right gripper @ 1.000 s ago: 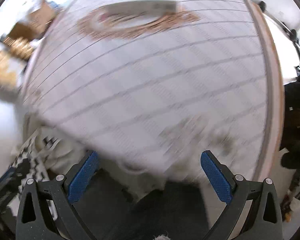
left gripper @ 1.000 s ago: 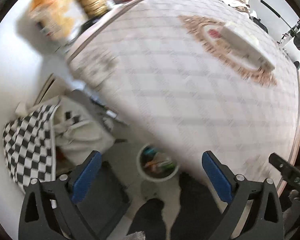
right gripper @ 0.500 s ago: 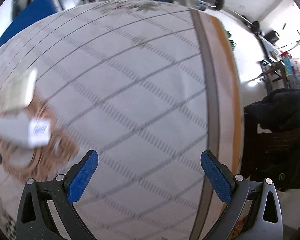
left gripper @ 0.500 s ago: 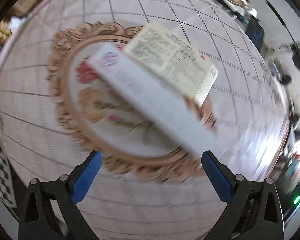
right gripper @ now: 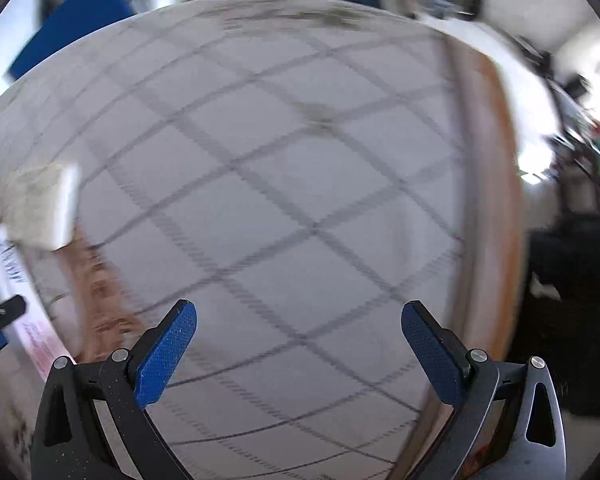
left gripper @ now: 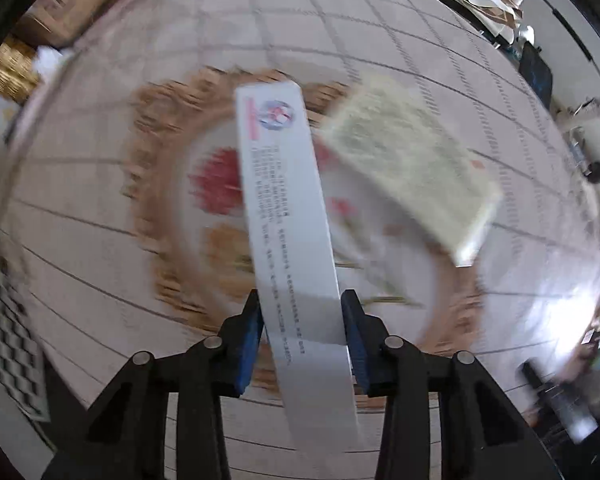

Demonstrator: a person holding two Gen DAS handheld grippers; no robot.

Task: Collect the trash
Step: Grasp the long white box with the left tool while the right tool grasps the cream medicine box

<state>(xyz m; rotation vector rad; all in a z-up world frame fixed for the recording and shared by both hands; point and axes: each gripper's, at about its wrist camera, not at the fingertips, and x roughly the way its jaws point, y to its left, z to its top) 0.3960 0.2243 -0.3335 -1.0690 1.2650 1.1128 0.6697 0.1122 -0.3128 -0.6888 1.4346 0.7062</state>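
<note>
Left gripper (left gripper: 303,334) just closed onto long box (left gripper: 288,216) at 6 o'clock, ready to lift; right gripper (right gripper: 299,354) wide open, empty.

Bright daylight fills both fisheye views, with white glare at the table's (left gripper: 400,48) right edge; motion blur smears the tablecloth grid and outer clutter, the rims curve into black corners, and only the gripper fingers (right gripper: 166,354) stay sharp.

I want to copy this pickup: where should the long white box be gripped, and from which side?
Grip the long white box across its narrow width at the near end, from above. It lies flat, and the left gripper, just closing, already straddles that end, blue fingers along both long edges.
</note>
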